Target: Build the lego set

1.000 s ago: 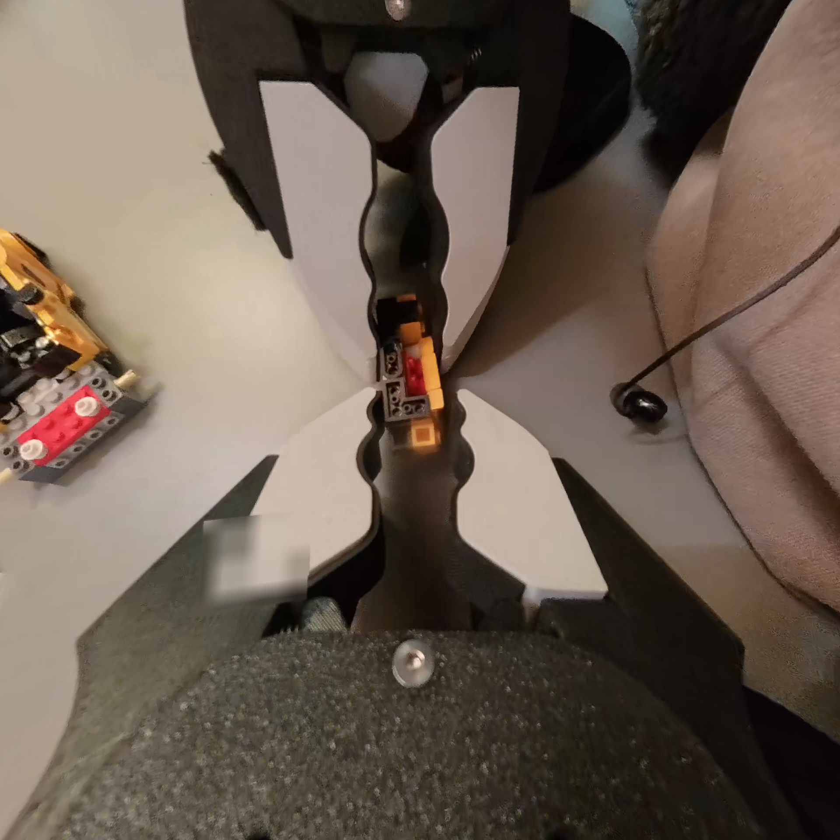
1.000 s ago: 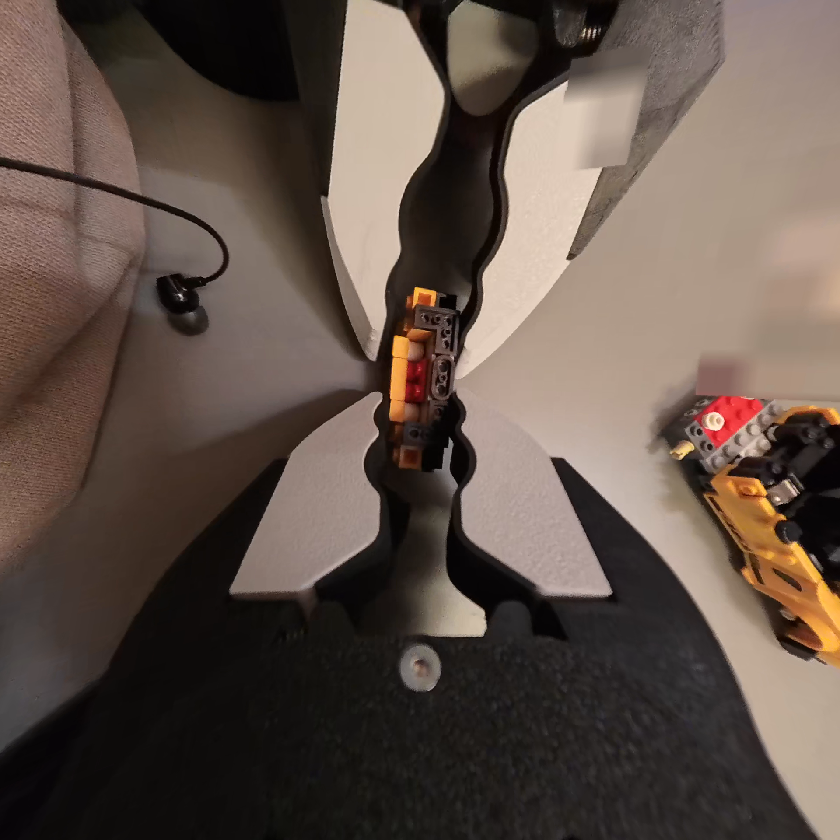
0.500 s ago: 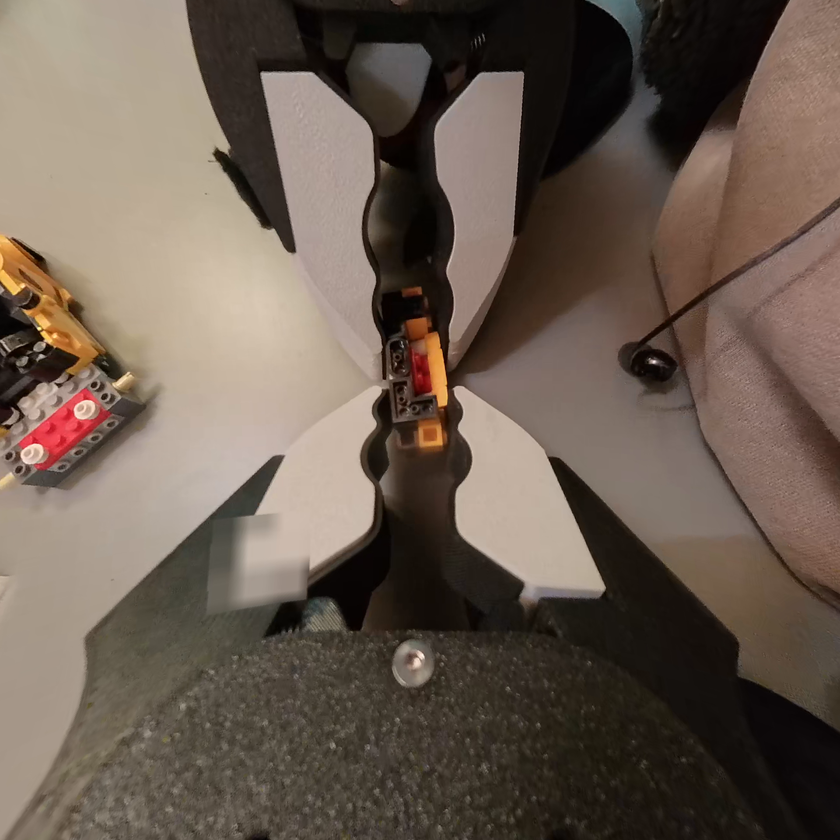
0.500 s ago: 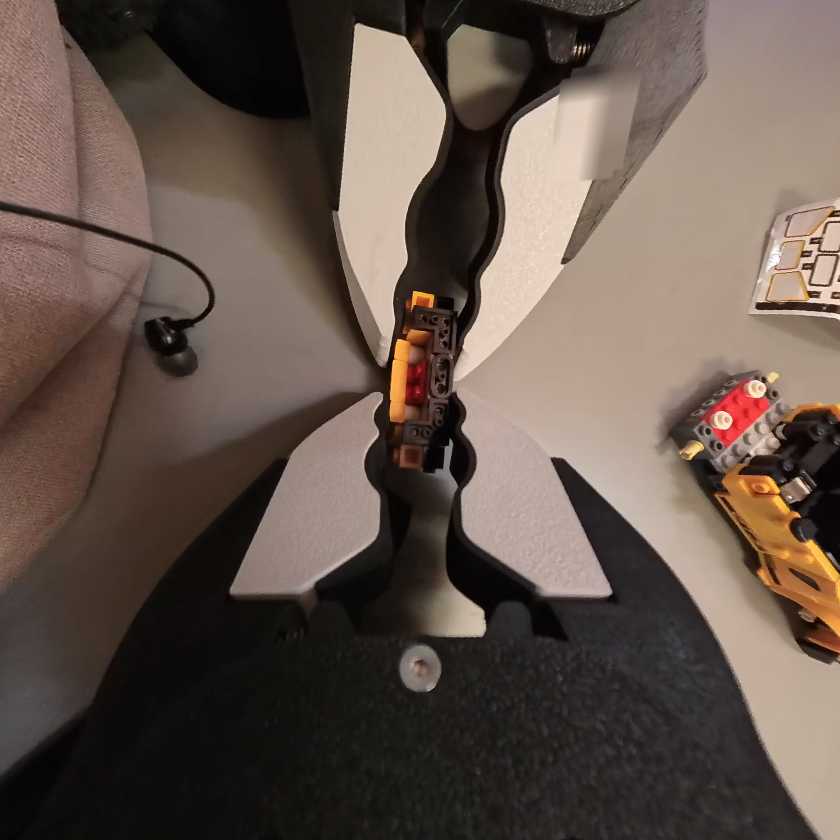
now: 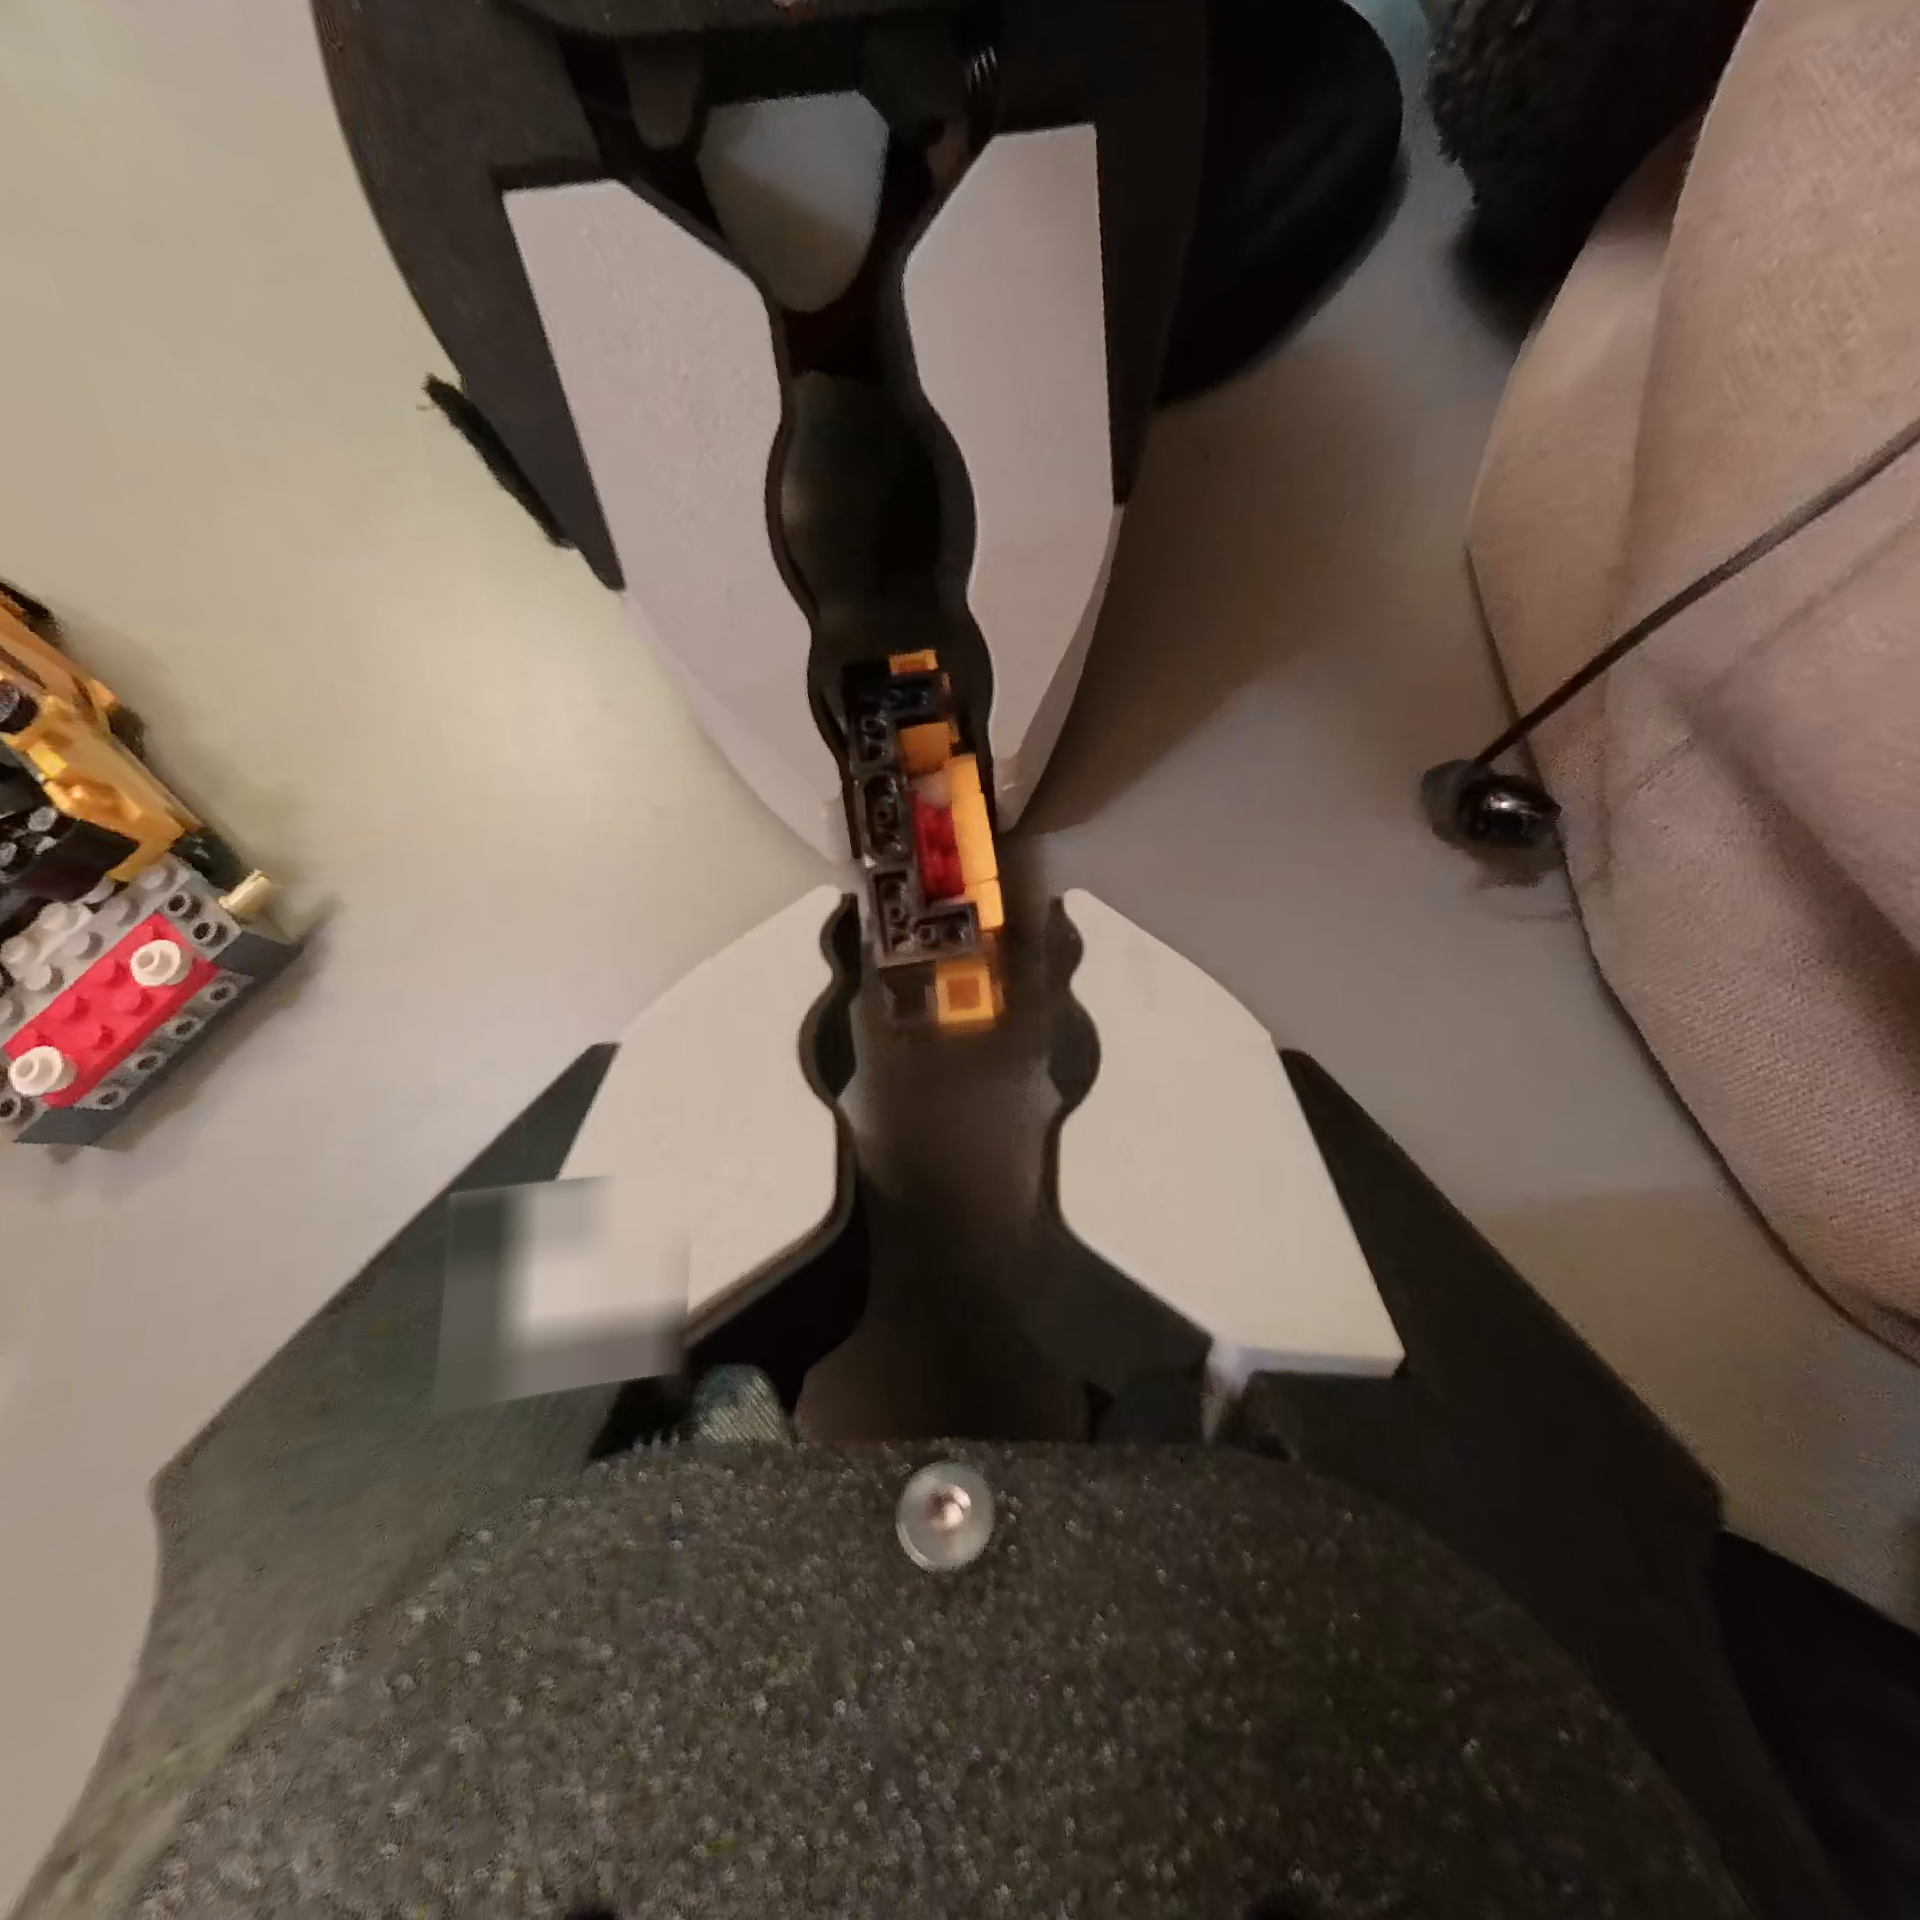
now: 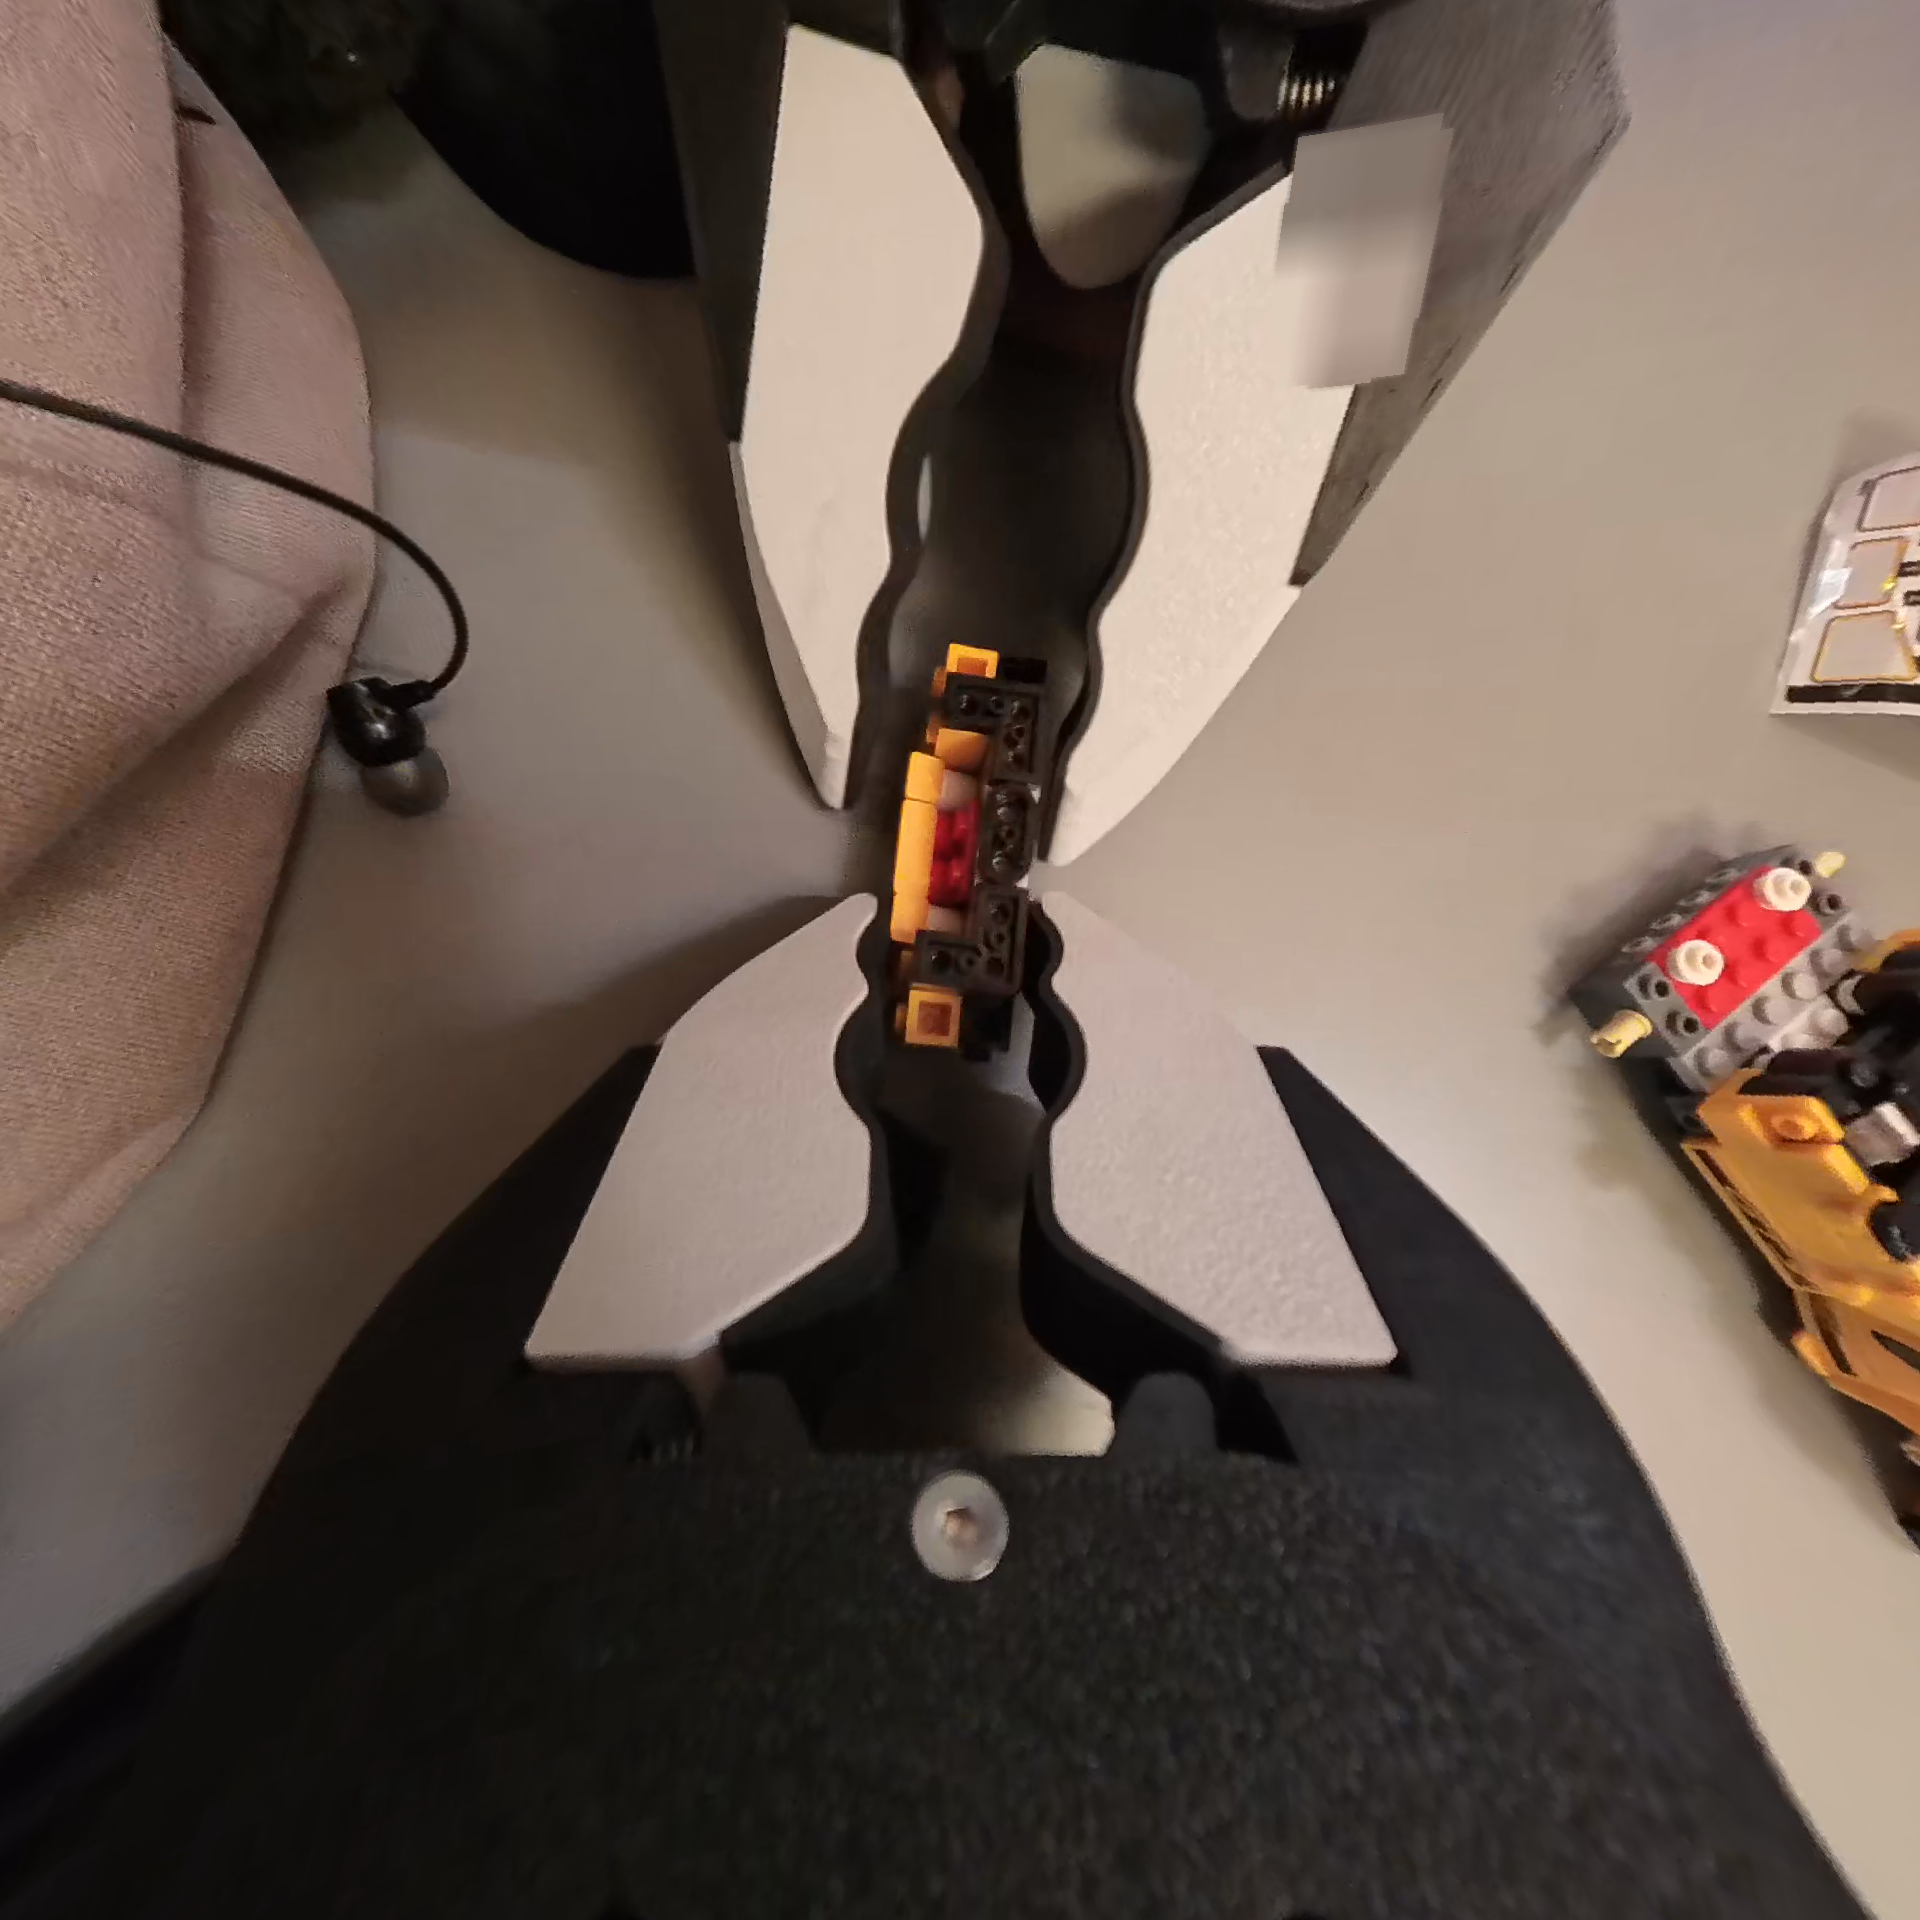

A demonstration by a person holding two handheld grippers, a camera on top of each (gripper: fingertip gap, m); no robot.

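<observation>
Now both your tongs, left and right, stay clamped tip-to-tip on the narrow orange, red and dark-grey brick sub-assembly, raised off the desk. Little has shifted; the half-built yellow vehicle awaits it.

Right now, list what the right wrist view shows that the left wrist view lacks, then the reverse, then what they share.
Only right: a sticker sheet at the edge.
Only left: nothing extra that I can tell.
Both: the lego piece gripped from opposite ends by the left claw and right claw, the yellow model, the earbud, and beige fabric.
</observation>
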